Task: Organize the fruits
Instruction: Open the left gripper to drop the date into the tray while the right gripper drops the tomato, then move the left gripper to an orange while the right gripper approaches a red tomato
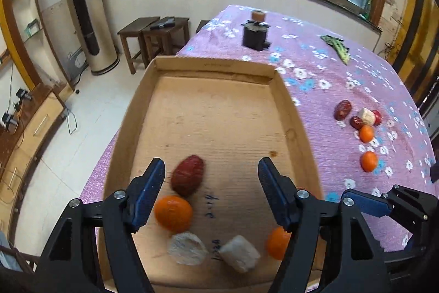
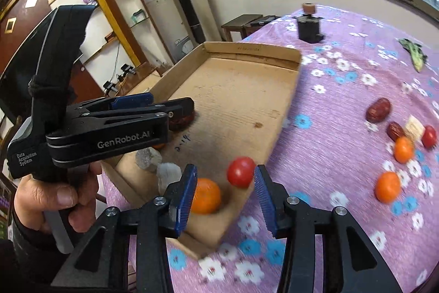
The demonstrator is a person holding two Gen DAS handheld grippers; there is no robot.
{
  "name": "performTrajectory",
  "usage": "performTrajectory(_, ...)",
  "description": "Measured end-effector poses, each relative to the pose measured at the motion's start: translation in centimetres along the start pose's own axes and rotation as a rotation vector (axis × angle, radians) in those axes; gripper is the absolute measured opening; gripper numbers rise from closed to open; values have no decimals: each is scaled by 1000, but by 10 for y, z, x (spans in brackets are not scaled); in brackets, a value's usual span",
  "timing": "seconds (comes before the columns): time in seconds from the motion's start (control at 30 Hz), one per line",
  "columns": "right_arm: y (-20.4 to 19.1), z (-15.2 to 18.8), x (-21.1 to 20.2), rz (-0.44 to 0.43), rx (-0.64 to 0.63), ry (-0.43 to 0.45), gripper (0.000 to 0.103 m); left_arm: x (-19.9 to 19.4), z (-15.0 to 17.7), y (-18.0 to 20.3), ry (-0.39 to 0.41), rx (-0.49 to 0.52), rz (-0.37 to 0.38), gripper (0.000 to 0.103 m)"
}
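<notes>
A shallow cardboard tray (image 1: pixel 282 100) (image 2: pixel 288 106) lies on the purple flowered tablecloth. In it are a dark red date (image 1: pixel 188 175), two oranges (image 1: pixel 172 212) (image 1: pixel 277 242) and two pale lumps (image 1: pixel 188 249) (image 1: pixel 239 253). My left gripper (image 1: pixel 211 169) is open over the tray, with the date just inside its left finger. My right gripper (image 2: pixel 225 177) is open at the tray's near corner; a red tomato (image 2: pixel 241 171) is between its fingertips, blurred, untouched by them, beside an orange (image 2: pixel 205 195). Loose fruit lies on the cloth: dates (image 2: pixel 378 109), oranges (image 2: pixel 387 186), a tomato (image 2: pixel 428 136).
A black cylinder with a brown cap (image 1: pixel 255 32) stands at the table's far end. A green vegetable (image 1: pixel 338 47) lies at the far right. Wooden stools (image 1: pixel 153 37) and a tall standing unit (image 1: pixel 85 4) stand on the floor left of the table.
</notes>
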State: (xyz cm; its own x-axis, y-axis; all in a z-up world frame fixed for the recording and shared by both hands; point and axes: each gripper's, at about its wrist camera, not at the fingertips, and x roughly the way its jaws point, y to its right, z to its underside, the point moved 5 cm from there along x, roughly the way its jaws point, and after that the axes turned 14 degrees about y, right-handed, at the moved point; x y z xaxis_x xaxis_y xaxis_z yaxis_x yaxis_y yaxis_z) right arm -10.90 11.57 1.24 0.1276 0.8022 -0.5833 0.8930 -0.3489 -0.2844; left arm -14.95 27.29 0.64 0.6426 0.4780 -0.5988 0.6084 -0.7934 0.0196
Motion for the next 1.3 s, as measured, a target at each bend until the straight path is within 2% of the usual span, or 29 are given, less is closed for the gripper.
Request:
performTrajectory(0.17, 20, 4, -25, 35, 41, 28, 46, -6, -1, 22, 6, 26, 33, 70)
performTrajectory(0.6, 71, 25, -60, 117, 143, 50, 46, -17, 5, 68, -4, 64, 109, 70)
performTrajectory(0.9, 115, 42, -83, 192, 216, 62, 46, -18, 12, 106, -32, 89, 184, 70)
performTrajectory(1.1, 138, 42, -93, 230, 238, 80, 46, -16, 21, 142, -59, 120, 256, 70)
performTrajectory(1.3, 162, 38, -99, 272, 251, 91, 46, -11, 29, 169, -88, 153, 297, 70)
